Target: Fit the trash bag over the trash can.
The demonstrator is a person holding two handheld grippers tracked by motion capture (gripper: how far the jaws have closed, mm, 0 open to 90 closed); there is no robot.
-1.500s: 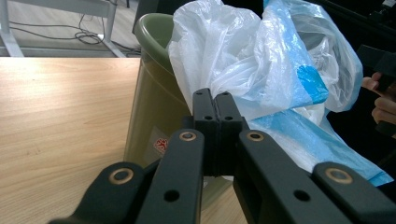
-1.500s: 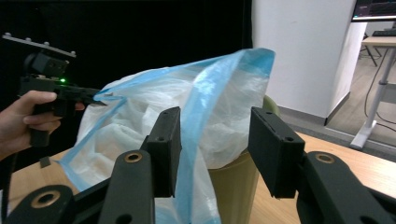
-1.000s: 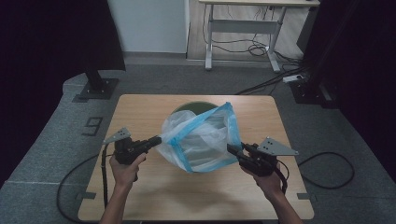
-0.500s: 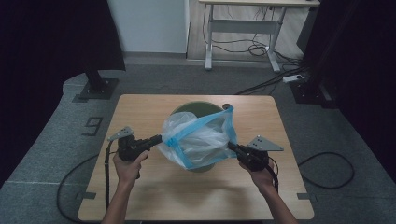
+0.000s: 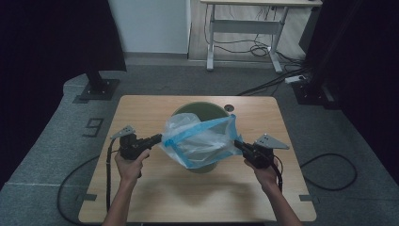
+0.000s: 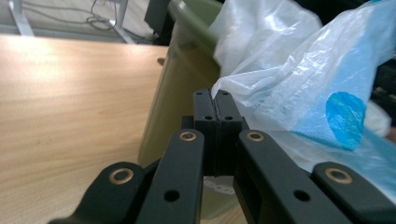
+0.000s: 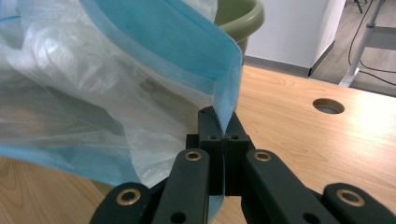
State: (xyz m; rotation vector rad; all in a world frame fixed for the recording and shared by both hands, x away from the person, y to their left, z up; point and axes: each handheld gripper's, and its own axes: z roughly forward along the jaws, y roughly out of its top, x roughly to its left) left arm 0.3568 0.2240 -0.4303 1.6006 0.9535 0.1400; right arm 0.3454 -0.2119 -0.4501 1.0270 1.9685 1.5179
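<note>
- The plastic bag (image 5: 200, 141), clear with a blue rim, is hanging stretched between the two grippers over the green bin (image 5: 200, 113), which is standing at the middle of the wooden table (image 5: 155, 188).
- The left gripper (image 5: 159, 138) is sitting at the bag's left edge, its jaws pressed together and pinching the film; the left hand (image 5: 128, 162) is holding it just left of the bin.
- The right gripper (image 5: 236, 144) is sitting at the bag's right edge, its jaws having just been closing and now pinching the blue rim; the right hand (image 5: 263, 172) is holding it right of the bin.
- The bag's long axis is running left to right across the table, and its blue-edged mouth is facing the near side and downward, tilted over the bin's near rim.
- The left gripper view is showing the white film (image 6: 252, 88) caught between the jaw tips, the bin wall (image 6: 180, 102) close behind, and a round blue patch (image 6: 345, 114) on the bag.
- The right gripper view is showing the blue rim (image 7: 224, 84) folding down into the jaws and a round hole (image 7: 328, 106) in the tabletop at the far right.
- The high view is showing the bag's whole span, both forearms and the trailing cables (image 5: 329, 174).
</note>
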